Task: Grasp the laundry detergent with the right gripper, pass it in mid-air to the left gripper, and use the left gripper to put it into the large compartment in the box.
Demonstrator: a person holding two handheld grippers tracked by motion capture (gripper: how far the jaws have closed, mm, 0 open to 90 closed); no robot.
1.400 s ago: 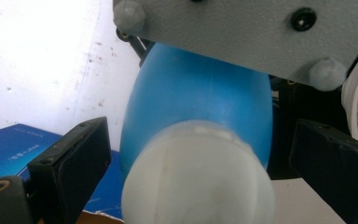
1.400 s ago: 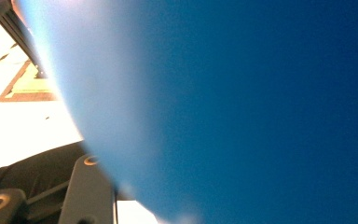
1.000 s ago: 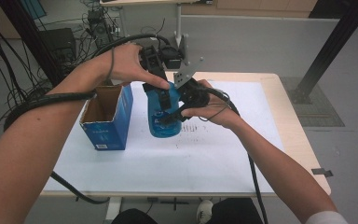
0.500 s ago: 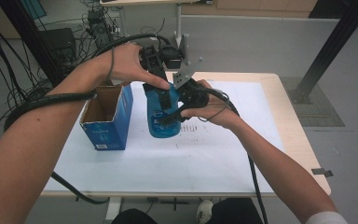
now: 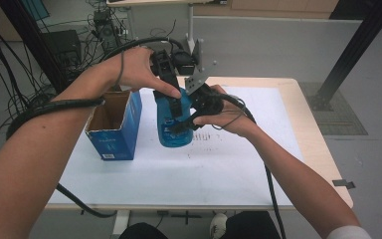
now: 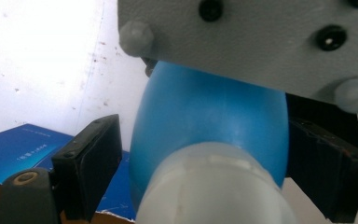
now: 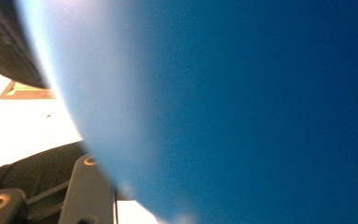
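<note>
Unmoved: both hand-held grippers (image 5: 179,112) on bottle (image 5: 171,132).

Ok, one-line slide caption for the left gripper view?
Left gripper's jaws straddle the white cap of a blue bottle, with the blue box behind.

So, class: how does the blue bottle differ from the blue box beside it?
The blue bottle is rounded with a pale cap end and is handled by both hand-held grippers; the blue box is square-edged, open-topped and stands untouched on the table. Both are blue.
</note>
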